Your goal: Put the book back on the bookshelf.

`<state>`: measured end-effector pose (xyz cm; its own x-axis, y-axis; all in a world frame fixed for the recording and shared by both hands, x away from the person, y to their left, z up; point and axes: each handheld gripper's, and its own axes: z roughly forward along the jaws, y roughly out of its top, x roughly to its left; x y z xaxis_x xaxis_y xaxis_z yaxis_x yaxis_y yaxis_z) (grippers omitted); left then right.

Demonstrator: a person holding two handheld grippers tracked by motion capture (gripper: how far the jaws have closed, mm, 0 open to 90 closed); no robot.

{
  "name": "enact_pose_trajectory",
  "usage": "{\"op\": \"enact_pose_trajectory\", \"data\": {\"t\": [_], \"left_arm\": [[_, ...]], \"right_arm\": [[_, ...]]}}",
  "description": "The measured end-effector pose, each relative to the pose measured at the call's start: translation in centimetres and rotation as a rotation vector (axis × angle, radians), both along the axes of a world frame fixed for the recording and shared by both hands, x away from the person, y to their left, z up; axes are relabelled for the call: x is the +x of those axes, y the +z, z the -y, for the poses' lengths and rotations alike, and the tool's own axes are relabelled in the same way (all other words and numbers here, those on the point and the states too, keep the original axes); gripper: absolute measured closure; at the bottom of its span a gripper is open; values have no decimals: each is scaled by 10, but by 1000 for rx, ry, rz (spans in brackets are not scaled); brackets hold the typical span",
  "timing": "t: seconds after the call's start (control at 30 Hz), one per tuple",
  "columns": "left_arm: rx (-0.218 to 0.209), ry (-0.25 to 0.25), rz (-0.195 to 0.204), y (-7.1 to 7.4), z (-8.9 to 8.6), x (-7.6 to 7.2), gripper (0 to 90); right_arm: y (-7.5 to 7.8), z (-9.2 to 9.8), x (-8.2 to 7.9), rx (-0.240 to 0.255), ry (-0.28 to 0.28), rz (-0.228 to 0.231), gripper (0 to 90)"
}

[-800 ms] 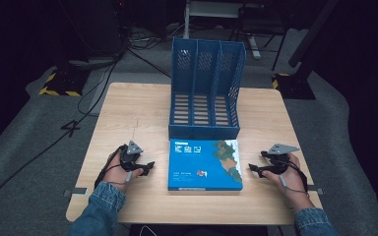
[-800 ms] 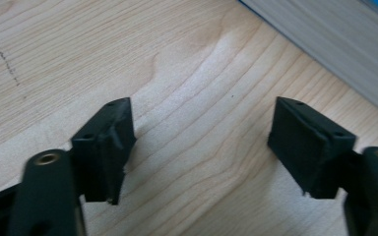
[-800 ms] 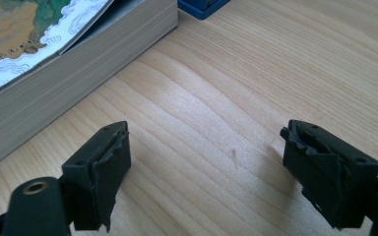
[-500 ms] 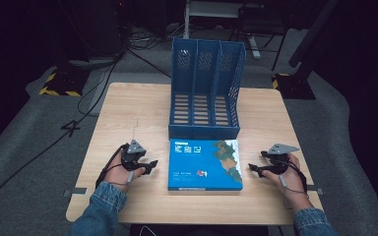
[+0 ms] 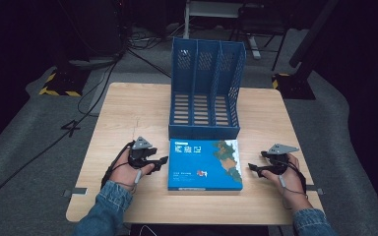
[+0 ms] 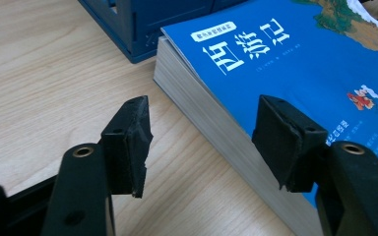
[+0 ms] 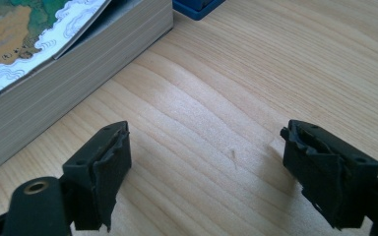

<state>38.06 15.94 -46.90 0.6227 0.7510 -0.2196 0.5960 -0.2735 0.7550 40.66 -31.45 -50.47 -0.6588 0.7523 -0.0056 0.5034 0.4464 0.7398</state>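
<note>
Book (image 5: 204, 164) lies flat at the surface's (image 5: 128, 113) near edge, between both open, empty grippers — left gripper (image 5: 152, 162) nearer, jaws astride its edge; right gripper (image 5: 257, 168) apart.

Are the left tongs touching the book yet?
Apart. The left gripper view shows the left tongs open astride the book edge, bare table and page edge showing between the pads.

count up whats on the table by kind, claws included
book: 1
blue file rack: 1
claws: 2, the left claw and the right claw, both open, one on each side of the book
total: 4
</note>
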Motion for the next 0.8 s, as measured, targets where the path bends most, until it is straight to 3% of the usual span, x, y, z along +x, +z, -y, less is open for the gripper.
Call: {"op": "enact_pose_trajectory", "data": {"t": [0.13, 0.3, 0.4, 0.5, 0.77, 0.8], "left_arm": [[-46, -2, -4, -2, 13, 4, 396], [-28, 0, -28, -9, 26, 9, 385], [-24, -2, -39, -11, 28, 11, 382], [-29, -2, -85, -16, 31, 13, 376], [-71, 8, -106, -22, 31, 15, 329], [-99, 13, -129, -25, 30, 16, 324]], "right_arm": [[0, 0, 0, 0, -3, 0, 186], [0, 0, -1, 0, -5, 1, 186], [0, -1, -1, 0, -5, 0, 185], [0, -1, -1, 0, -6, 0, 186], [0, -1, -1, 0, -10, -1, 185], [0, -1, -1, 0, -10, -1, 185]]}}
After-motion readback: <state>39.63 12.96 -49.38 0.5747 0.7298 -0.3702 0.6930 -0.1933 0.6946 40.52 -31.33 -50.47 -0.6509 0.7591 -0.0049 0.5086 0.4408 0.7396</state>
